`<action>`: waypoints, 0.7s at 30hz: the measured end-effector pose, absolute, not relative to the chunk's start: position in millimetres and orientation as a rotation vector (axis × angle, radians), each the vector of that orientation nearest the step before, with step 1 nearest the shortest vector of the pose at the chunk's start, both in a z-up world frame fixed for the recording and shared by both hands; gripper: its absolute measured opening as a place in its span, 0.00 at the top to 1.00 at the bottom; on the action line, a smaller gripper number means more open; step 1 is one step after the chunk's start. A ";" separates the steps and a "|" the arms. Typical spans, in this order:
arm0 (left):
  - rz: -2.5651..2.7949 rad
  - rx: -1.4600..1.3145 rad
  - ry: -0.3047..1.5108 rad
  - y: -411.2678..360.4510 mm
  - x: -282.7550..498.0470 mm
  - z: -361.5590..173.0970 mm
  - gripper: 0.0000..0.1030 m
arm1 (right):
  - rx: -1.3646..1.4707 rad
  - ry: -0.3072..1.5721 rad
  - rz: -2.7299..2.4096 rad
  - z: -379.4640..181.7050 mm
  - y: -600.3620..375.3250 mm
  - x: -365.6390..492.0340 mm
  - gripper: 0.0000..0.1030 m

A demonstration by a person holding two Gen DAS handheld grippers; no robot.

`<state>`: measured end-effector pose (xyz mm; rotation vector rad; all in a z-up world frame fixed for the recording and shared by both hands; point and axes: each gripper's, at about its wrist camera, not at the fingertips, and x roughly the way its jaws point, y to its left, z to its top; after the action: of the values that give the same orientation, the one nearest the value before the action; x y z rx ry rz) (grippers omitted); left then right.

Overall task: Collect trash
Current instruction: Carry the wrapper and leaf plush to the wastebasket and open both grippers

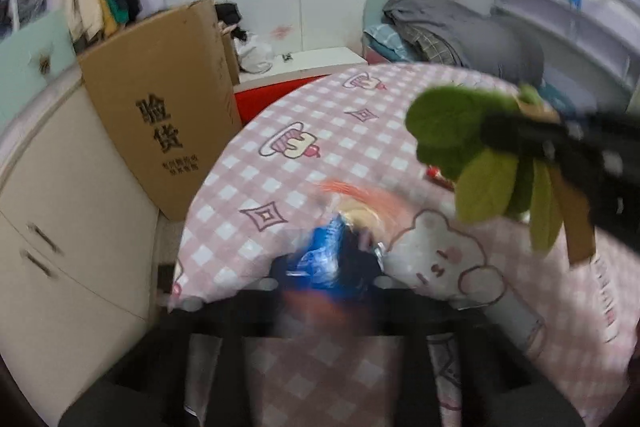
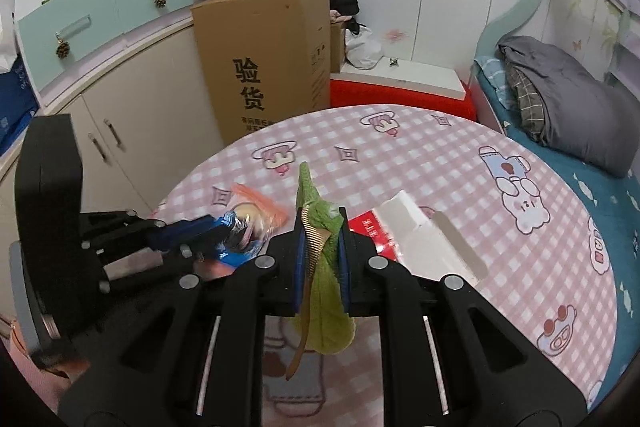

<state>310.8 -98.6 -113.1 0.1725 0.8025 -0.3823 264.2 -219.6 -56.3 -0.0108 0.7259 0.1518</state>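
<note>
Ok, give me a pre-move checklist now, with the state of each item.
1. Right gripper shut on the green leaves: ok.
2. Left gripper gripping the blue wrapper: ok, though blurred.
3. Leaves lifted off the pink checked tablecloth: ok.
4. Table trash all collected: not ok, the red packet and white paper remain.
5. Bin or bag ready to receive the trash: cannot tell, none in view.

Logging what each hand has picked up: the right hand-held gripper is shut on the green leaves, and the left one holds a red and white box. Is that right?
Not quite. The right hand-held gripper is indeed shut on the green leaves, but the left hand-held gripper holds a crumpled blue snack wrapper, as the right wrist view shows. The red and white box lies ungrasped on the table.
</note>
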 end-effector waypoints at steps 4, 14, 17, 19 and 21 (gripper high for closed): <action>-0.321 0.075 0.784 -72.7 308.5 -102.4 0.98 | -0.012 0.709 0.194 -47.1 -196.7 256.6 0.87; -0.227 -0.096 0.714 20.8 278.4 -83.3 0.99 | 0.005 0.713 0.366 -45.1 -105.5 251.2 0.87; -0.173 -0.119 0.709 52.6 269.8 -84.2 0.99 | 0.002 0.726 0.423 -50.1 -72.0 254.2 0.87; -0.121 -0.127 0.707 77.2 265.2 -87.4 0.99 | -0.004 0.738 0.464 -56.5 -45.6 257.3 0.87; -0.066 -0.146 0.719 106.0 263.4 -93.8 0.99 | 0.001 0.750 0.492 -63.0 -28.0 259.2 0.87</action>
<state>263.4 106.0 -93.8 -0.1460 0.7186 -0.0659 259.2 -28.0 -63.0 0.0010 0.7497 0.4925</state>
